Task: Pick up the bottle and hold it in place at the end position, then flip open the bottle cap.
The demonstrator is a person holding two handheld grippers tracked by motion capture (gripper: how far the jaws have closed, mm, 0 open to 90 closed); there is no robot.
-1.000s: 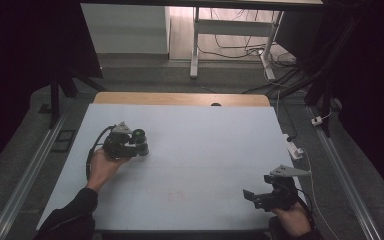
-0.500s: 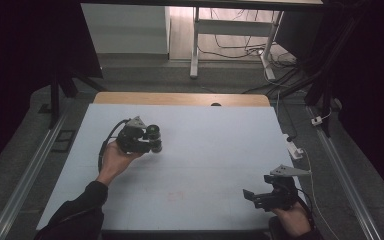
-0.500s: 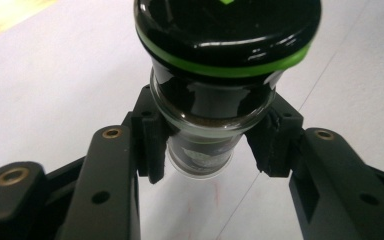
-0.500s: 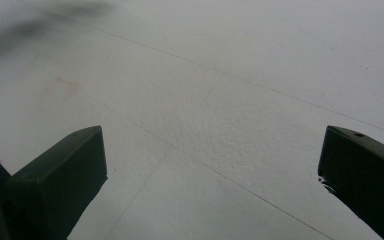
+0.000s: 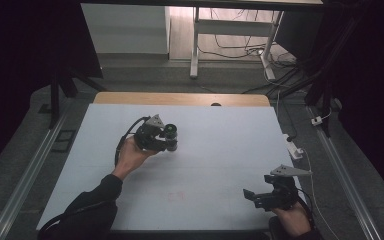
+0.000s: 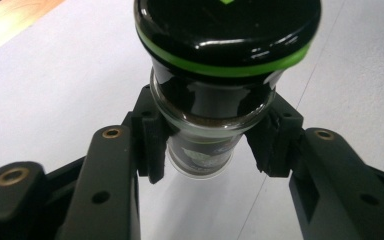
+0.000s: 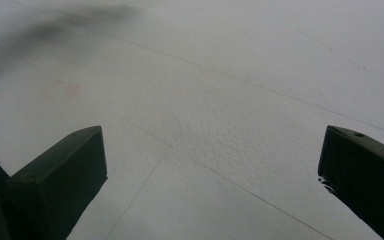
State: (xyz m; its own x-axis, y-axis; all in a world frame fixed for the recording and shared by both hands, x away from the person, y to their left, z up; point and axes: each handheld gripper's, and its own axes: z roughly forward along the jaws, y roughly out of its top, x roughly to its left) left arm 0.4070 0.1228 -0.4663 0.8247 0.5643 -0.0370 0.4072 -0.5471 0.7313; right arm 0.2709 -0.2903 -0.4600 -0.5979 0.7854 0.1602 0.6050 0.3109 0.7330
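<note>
A left gripper (image 5: 172,139) clamps a dark glass jar (image 6: 215,107) with a green-banded black lid above the white table (image 5: 220,145). The right gripper (image 5: 252,196), jaws wide and empty, rests at the table's near right corner.

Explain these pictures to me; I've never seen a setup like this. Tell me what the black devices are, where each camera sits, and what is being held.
There is no robot here. A person sits at a white table and holds a hand-held gripper in each hand, a tool with two black jaws. The wide picture comes from a fixed camera above the table. The left hand-held gripper is out over the table. The right hand-held gripper is low, near the table's front edge. The other two pictures come from small cameras riding on the grippers. The left one looks along jaws closed on a small glass jar with a black lid ringed in green. The right one shows jaws spread wide over bare table, holding nothing.
</note>
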